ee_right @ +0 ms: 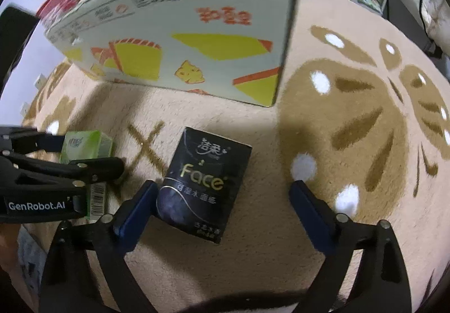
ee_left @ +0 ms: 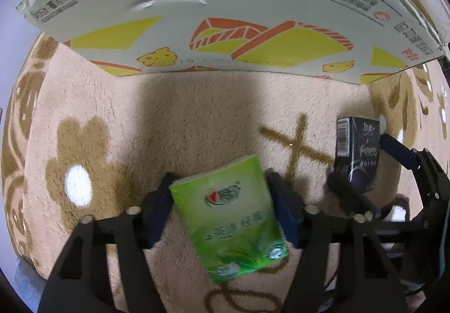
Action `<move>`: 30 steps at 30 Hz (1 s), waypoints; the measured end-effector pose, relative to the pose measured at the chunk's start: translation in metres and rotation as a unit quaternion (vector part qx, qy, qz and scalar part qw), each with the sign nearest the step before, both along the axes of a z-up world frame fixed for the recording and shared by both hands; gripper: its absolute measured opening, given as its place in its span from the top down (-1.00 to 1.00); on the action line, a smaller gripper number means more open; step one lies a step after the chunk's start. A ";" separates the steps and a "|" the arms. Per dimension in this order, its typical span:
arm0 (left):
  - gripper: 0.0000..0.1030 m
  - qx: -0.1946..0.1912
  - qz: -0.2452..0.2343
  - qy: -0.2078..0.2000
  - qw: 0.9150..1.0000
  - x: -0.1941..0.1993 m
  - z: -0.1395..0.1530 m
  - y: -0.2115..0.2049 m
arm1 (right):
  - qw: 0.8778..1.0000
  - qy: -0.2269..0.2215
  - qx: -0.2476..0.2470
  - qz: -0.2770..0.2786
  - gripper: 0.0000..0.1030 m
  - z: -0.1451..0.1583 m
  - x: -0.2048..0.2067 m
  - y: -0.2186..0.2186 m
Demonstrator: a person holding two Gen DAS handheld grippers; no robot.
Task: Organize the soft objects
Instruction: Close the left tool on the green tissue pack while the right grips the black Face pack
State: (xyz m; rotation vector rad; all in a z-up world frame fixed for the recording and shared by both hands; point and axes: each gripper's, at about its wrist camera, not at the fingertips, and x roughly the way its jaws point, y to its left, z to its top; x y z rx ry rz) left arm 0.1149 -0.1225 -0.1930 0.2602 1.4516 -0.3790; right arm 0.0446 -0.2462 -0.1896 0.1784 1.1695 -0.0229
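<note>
Gripping the green tissue pack (ee_left: 227, 217), the left claw (ee_left: 220, 195) has its blue pads pressed on both long sides of the pack; in the left wrist view the pack sits at lower centre, tilted. Whether it is lifted clear of the carpet (ee_left: 174, 121) or only pinched in place is hard to judge from this angle.

The right claw (ee_right: 222, 197) stands wide: its left pad lies just beside, perhaps touching, the dark tissue pack (ee_right: 204, 186), while its right pad is well apart from it at lower right of the right wrist view. Not yet a grasp. The dark pack lies on the carpet at centre frame, near a brown cross mark in the pile.

The printed cardboard box (ee_right: 182, 31) fills the upper part of both views, resting on the carpet beyond both packs. Its interior is not visible, so nothing can be said of contents already placed.

Progress, as a judgement: early. One pack is secured, one is only approached, neither is in the box. Remaining: close on the dark pack, carry both to the box, release.
</note>
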 end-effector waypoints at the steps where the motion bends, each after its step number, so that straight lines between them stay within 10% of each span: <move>1: -0.18 -0.004 0.002 0.002 1.000 0.001 0.001 0.002 | 1.000 -0.001 0.001 -0.004 -0.72 0.001 -0.001 -0.003; 8: -0.16 -0.010 0.004 -0.013 1.000 -0.004 0.005 0.012 | 1.000 -0.010 -0.004 -0.028 0.03 0.006 -0.003 -0.015; 30: -0.15 -0.012 0.056 -0.206 0.977 -0.045 0.109 0.047 | 0.992 -0.106 0.054 -0.034 0.04 0.076 -0.045 -0.045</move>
